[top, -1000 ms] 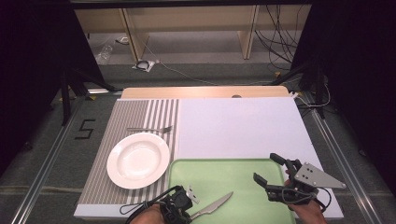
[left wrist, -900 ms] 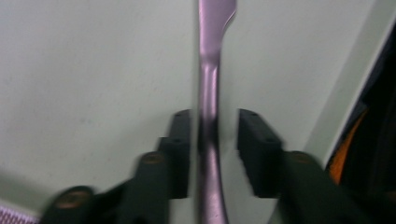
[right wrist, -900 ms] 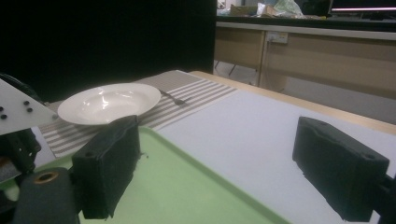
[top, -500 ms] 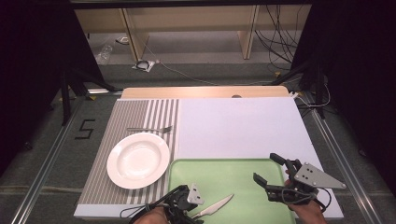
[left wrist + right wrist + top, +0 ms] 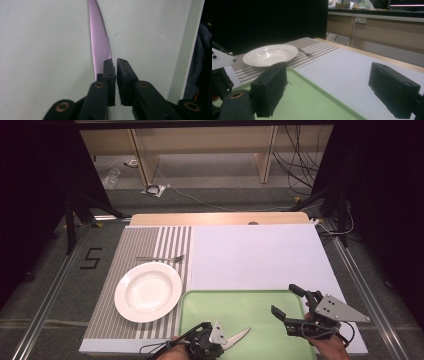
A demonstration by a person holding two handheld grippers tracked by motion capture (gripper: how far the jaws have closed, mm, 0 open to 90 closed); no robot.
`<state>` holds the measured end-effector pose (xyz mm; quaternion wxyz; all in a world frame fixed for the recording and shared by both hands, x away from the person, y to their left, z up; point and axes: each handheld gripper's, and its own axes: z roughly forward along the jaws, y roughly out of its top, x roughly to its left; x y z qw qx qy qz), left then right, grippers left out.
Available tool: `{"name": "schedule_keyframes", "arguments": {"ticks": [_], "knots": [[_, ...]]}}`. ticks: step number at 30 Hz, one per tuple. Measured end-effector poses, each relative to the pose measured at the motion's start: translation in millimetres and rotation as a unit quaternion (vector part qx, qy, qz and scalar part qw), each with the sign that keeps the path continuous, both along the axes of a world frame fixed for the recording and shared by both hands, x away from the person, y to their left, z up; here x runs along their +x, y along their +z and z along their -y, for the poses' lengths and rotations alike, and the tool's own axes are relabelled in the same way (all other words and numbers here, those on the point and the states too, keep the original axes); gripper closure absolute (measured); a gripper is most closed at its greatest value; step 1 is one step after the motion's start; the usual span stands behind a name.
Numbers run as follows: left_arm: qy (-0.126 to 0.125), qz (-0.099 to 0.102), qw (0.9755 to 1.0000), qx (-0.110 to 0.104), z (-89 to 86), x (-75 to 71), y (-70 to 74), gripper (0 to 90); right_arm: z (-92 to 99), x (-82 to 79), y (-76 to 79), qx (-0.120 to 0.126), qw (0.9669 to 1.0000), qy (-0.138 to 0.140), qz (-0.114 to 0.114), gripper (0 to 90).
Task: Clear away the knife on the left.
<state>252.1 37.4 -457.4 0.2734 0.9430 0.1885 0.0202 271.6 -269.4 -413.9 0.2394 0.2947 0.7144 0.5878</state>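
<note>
Knife (image 5: 239, 337) pickup looks like the step in hand: it lies on the green tray (image 5: 260, 305) near the front edge, blade pointing off to the right in the high view. The left hand-held gripper (image 5: 114, 65) has just been closing, and its jaws now stand with only a thin slit between them. In the left gripper view the blade runs down along the left jaw and slips under it, so the knife looks to sit beside the pads, not between them, and I'd say nothing is gripped. The right hand-held gripper (image 5: 289, 302) hovers over the tray's right end, jaws spread wide and empty. Next move probably means reopening and straddling the knife properly, then lifting it toward the plate (image 5: 148, 291) and fork (image 5: 160, 258) on the striped mat on the worktop.
</note>
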Motion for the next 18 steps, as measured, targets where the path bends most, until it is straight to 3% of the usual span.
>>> {"name": "schedule_keyframes", "arguments": {"ticks": [8,18], "knots": [[-0.009,0.001,0.9998,0.018,4.0,0.3,-7.3,89.3,-0.5,-0.3,0.1,-0.003,1.0,0.001,0.0,16.0],[0.003,0.002,0.9996,0.028,3.0,1.9,-9.8,89.4,-0.5,-0.6,0.6,0.0,1.0,0.001,0.003,16.0]]}}
